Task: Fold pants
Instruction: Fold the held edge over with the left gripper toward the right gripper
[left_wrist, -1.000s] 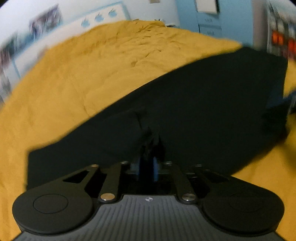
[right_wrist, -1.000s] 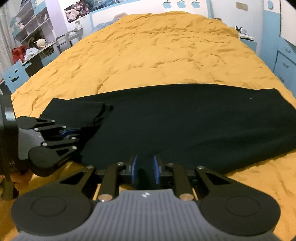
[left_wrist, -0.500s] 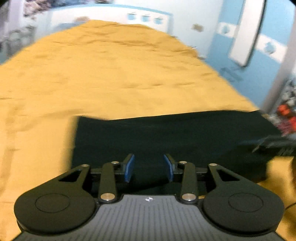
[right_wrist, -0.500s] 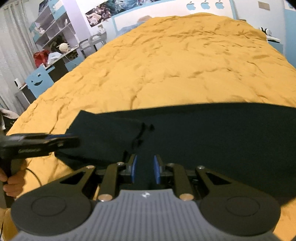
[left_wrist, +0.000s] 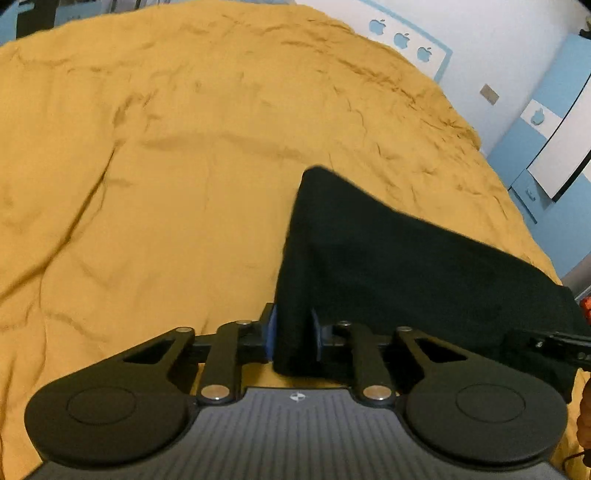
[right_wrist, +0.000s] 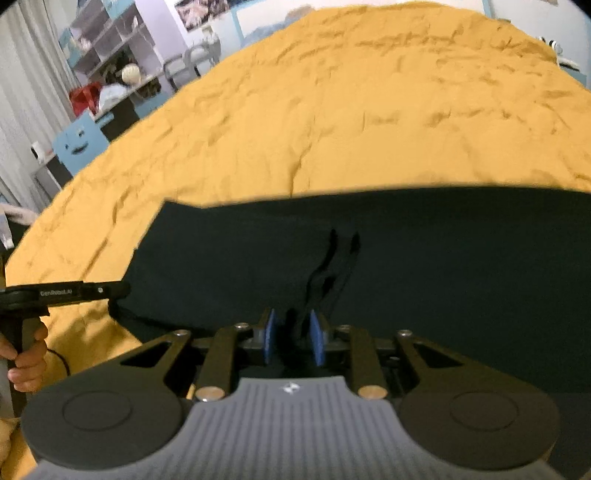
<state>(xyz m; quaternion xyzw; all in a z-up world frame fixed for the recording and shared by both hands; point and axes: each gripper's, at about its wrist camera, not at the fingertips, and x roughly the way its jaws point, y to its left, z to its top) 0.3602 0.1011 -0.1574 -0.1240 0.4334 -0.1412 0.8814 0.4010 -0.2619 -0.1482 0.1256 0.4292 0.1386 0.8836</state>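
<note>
Black pants (left_wrist: 406, 258) lie flat across a mustard-yellow bedspread (left_wrist: 166, 184). In the left wrist view my left gripper (left_wrist: 294, 332) is at the pants' near left corner. Its jaws are closing and the cloth's edge fills the gap between the blue pads (left_wrist: 271, 332). In the right wrist view the pants (right_wrist: 461, 258) run from left to right, and my right gripper (right_wrist: 293, 338) is at their near edge. Its jaws are closing too, pinching a raised ridge of cloth. The left gripper (right_wrist: 122, 288) shows side-on at the pants' left end, held by a hand (right_wrist: 26, 354).
The bedspread stretches far beyond the pants. Left of the bed stand shelves and a cluttered desk (right_wrist: 110, 74) and a blue chair back with a face (right_wrist: 79, 144). A blue cabinet (left_wrist: 535, 192) stands to the right, and a white wall with apple decals (left_wrist: 402, 38) behind.
My left gripper let go of bunched cloth, swung to the pants' left end, opened, and now has the corner between its pads. My right gripper moved in and narrowed, puckering the cloth.
</note>
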